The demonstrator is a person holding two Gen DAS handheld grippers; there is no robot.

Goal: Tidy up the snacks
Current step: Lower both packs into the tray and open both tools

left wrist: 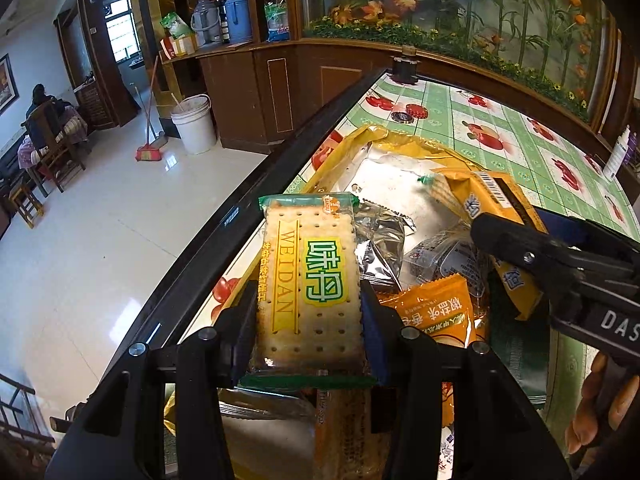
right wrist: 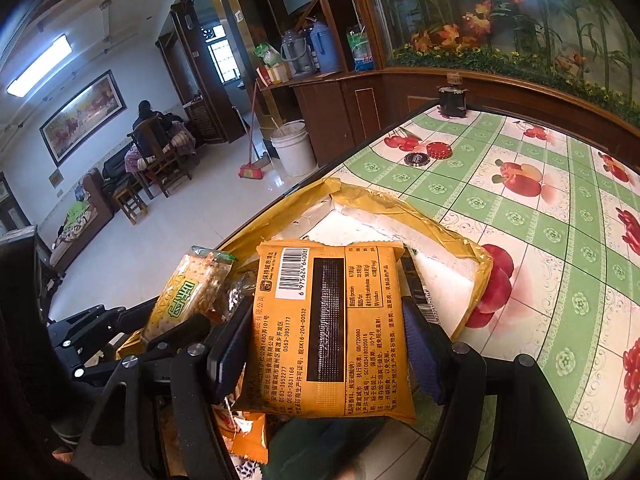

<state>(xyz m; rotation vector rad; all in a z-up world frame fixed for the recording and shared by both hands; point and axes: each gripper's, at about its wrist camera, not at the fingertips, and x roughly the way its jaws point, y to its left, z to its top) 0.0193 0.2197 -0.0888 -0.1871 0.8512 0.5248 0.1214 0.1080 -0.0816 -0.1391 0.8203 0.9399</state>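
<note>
Clamped between the pads of the left gripper [left wrist: 308, 316] is a cracker pack [left wrist: 308, 292], gripped across its short sides near the lower half. Its long axis runs straight ahead along the fingers, green-trimmed top seam pointing away from the camera, printed face up. The right gripper [right wrist: 324, 344] is likewise closed on an orange pack [right wrist: 332, 332], barcode side up, long axis also in line with the fingers, its far edge toward the box.

That box [right wrist: 404, 232], an open carton with yellow tape on its rim and a white lining, is the landmark. Both held packs hang over its near side, the cracker pack to the left of the orange one, the two grippers just beside each other. Below the jaws, the near part of the box holds loose snacks [left wrist: 432, 312]: orange sachets, a silver wrapper, a clear-wrapped piece. Its far half shows bare white lining.

Left of the box, close by, the black table edge [left wrist: 224, 216] runs diagonally, with floor beyond it. Past the box and to its right the fruit-print tablecloth [right wrist: 560, 216] lies open, bearing only two caps [right wrist: 428, 154] and a small dark stand [right wrist: 452, 100] at the far edge.
</note>
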